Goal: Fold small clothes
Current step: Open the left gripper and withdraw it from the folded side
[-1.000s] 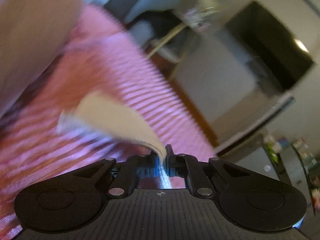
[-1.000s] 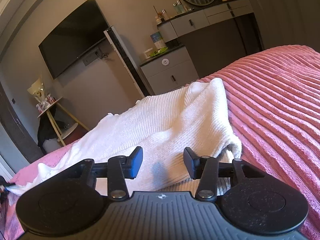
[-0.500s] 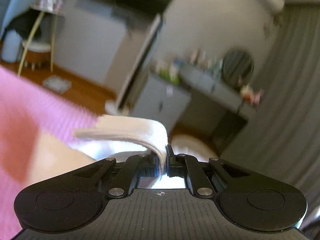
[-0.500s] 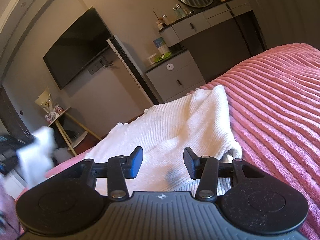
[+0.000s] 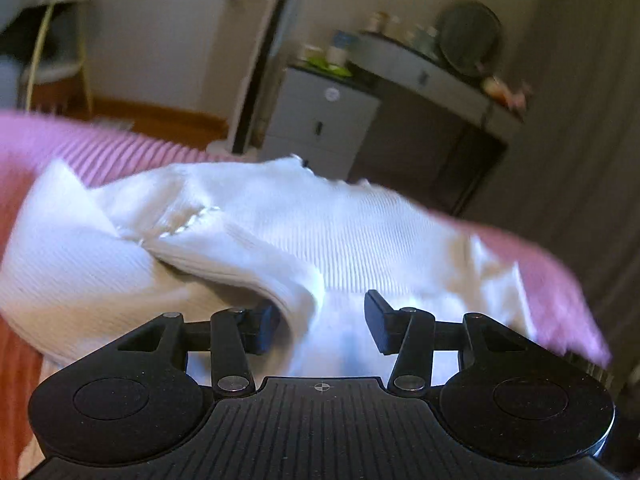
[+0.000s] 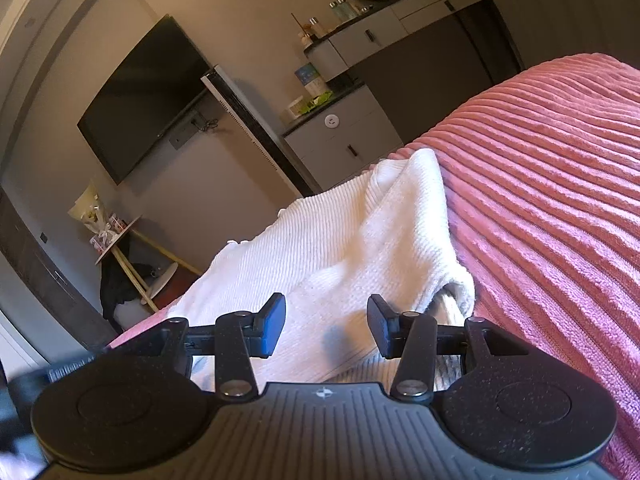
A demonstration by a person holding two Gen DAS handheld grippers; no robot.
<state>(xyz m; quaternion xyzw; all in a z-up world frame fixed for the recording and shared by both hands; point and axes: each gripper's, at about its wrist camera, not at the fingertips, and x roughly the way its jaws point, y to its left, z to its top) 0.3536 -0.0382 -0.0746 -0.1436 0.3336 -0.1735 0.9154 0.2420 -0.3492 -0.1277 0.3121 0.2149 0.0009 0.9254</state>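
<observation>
releasing was what the left hand-held gripper (image 5: 320, 320) had just been doing: its jaws had been opening, and in the left wrist view they stood apart with the folded-over flap of the white knitted garment (image 5: 248, 248) draped in front of them, its rounded edge lying against the left-side finger (image 5: 266, 326) but not pinched. the right hand-held gripper (image 6: 326, 326) was also unclenched, holding nothing, poised over the near part of the same garment (image 6: 340, 248), which lay spread on the bed's pink ribbed blanket (image 6: 552, 184) directly ahead of both tools. the main risk, as i judged it, was that the flap just let go would not stay put: the thick knit looked springy and the fold sat high and loose, so it could roll back open. pulling the left tool away carelessly could also snag that edge on the finger and drag the fold askew. to the right of the right tool, the garment's open end gaped, and a skewed fold there would leave an uneven stack. the soft blanket might let the cloth creep. no brand, label or writing could be read; the left view was blurred.
</observation>
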